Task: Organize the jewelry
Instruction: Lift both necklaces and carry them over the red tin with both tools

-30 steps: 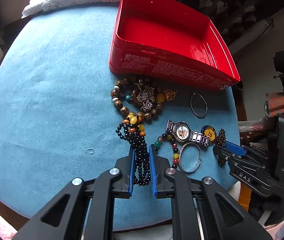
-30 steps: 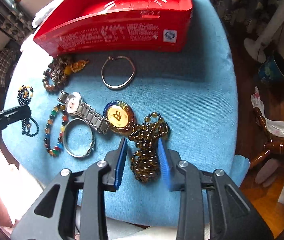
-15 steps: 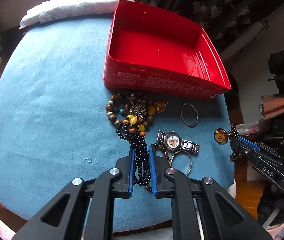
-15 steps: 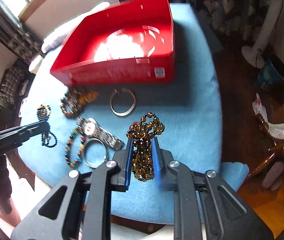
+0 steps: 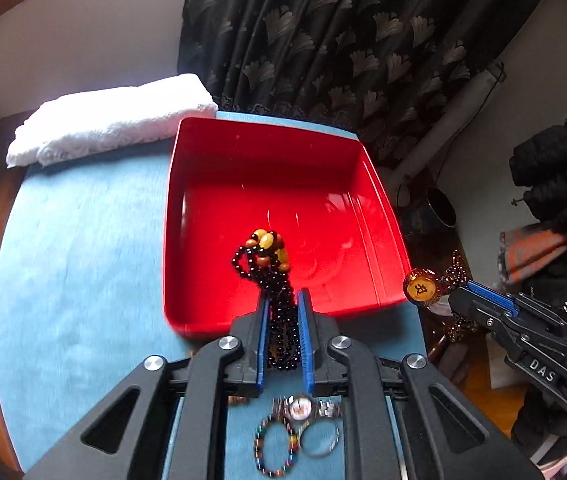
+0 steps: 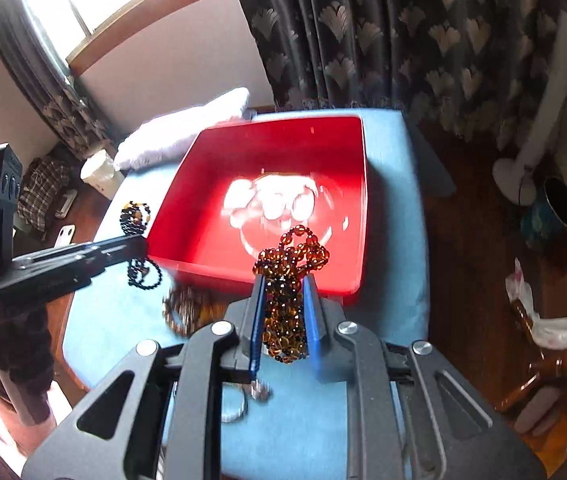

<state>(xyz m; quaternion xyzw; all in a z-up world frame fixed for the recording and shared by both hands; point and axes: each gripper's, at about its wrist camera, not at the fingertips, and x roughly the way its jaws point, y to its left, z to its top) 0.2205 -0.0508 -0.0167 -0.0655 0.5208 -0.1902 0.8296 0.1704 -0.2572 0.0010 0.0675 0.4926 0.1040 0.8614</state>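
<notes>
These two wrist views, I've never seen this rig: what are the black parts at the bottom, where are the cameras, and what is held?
No robot here: a person holds a two-finger claw in each hand, with a fisheye camera on each looking along its fingers. The left claw is shut on a black bead strand with amber beads. The right claw is shut on a brown bead necklace bearing a gold pendant. Both hang over or beside the empty red tin on a blue cloth. A watch, a colourful bracelet and a ring-shaped bangle remain on the cloth.

Blue cloth-covered table point(image 5: 75, 264), red tin point(image 5: 275, 184), white towel point(image 5: 111, 120) (folded), watch point(image 5: 303, 408), bracelets point(image 5: 275, 448)
</notes>
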